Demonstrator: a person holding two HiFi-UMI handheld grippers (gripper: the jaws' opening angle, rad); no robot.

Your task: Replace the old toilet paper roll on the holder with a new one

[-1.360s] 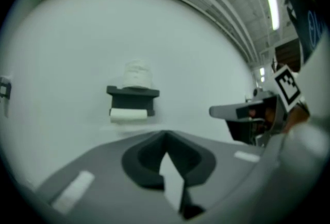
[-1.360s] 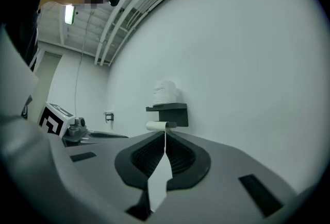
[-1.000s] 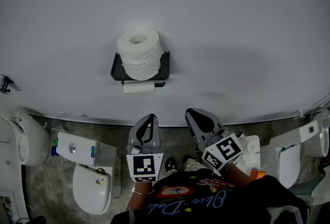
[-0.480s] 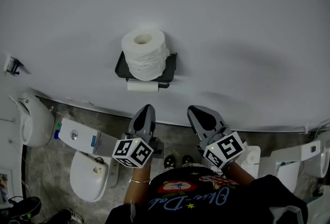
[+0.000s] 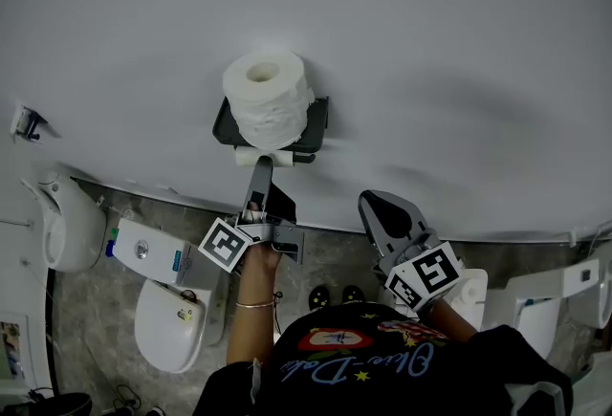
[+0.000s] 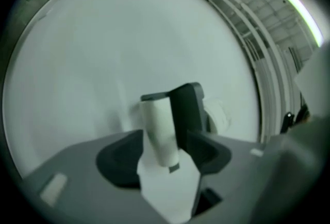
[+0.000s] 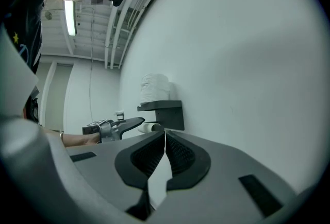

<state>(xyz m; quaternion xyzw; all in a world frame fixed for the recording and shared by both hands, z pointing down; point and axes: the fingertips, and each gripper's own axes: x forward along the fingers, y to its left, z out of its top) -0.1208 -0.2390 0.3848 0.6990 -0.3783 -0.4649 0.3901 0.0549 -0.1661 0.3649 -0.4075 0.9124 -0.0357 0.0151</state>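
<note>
A black wall holder [image 5: 313,123] carries a full white roll [image 5: 268,97] on its shelf. Below it hangs the old roll [image 5: 251,156], a thin, nearly bare tube. My left gripper [image 5: 268,180] is rolled onto its side and reaches up under the holder. Its jaws have just been opening. In the left gripper view the old roll [image 6: 160,127] lies in the gap of my left gripper [image 6: 165,138], untouched by the pads, with the holder [image 6: 186,107] beside it. My right gripper [image 5: 387,213] stays lower right, shut and empty. In the right gripper view its jaws [image 7: 165,135] meet.
A toilet [image 5: 170,333] with its cistern [image 5: 158,259] stands at lower left on the tiled floor, and a white fixture [image 5: 67,230] stands further left. More white fixtures [image 5: 535,295] stand at lower right. A small hook [image 5: 29,122] sticks out of the wall at left.
The left gripper has risen toward the holder, rolled onto its side and opened its jaws by the old roll. The right gripper has barely shifted.
</note>
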